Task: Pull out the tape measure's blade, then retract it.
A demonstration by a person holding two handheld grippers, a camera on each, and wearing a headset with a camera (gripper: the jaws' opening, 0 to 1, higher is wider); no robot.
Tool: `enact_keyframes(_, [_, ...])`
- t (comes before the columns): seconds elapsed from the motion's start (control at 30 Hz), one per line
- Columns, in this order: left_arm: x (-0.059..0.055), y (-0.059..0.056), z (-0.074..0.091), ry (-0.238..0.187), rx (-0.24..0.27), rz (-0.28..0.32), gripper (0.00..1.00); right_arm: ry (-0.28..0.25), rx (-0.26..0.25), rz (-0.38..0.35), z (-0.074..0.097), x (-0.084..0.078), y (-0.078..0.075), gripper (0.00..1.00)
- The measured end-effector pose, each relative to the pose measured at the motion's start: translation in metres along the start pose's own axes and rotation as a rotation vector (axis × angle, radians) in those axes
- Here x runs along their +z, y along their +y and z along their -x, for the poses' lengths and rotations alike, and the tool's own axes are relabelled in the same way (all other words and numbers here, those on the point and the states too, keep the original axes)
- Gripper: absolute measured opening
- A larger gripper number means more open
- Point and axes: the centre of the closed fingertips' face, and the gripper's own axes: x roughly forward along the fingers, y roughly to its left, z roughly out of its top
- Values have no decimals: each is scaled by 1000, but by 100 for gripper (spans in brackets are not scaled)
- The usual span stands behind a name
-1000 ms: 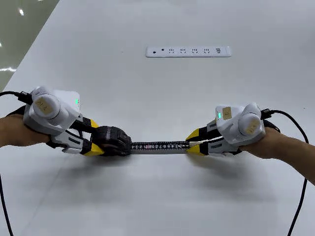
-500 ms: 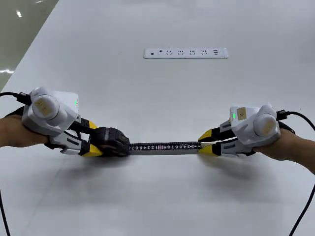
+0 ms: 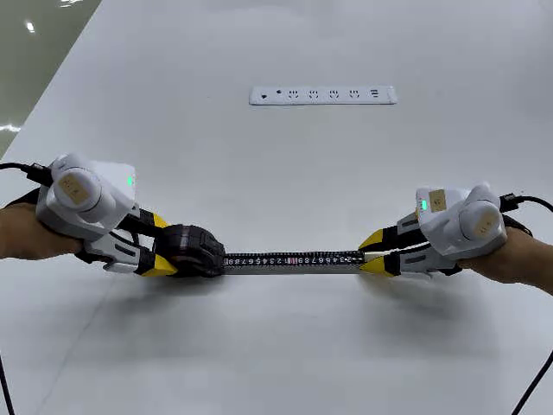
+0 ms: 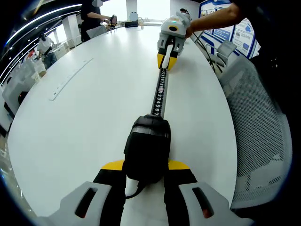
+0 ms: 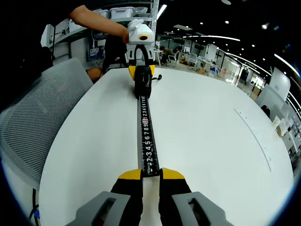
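A black tape measure case rests on the white table, and my left gripper is shut on it; the case sits between the yellow-tipped jaws in the left gripper view. Its dark numbered blade stretches flat to the right, close over the table. My right gripper is shut on the blade's end, and in the right gripper view the blade runs from the right gripper up to the case. The right gripper also appears far off in the left gripper view.
A white power strip lies flat at the back of the table. Black cables trail from both grippers. Mesh office chairs stand along the table's near edge in the gripper views.
My right gripper has moved further right with the blade's end, and more of the blade now shows between the grippers. The left gripper and case have stayed in place.
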Motion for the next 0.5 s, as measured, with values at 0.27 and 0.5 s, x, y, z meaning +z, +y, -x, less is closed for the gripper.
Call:
enact_keyframes(0.27, [0, 0, 0, 1, -2, 2, 25, 13, -2, -5, 8, -6, 3, 8])
enact_keyframes(0.5, [1, 0, 0, 5, -3, 1, 25, 24, -9, -12, 17, -12, 5, 8])
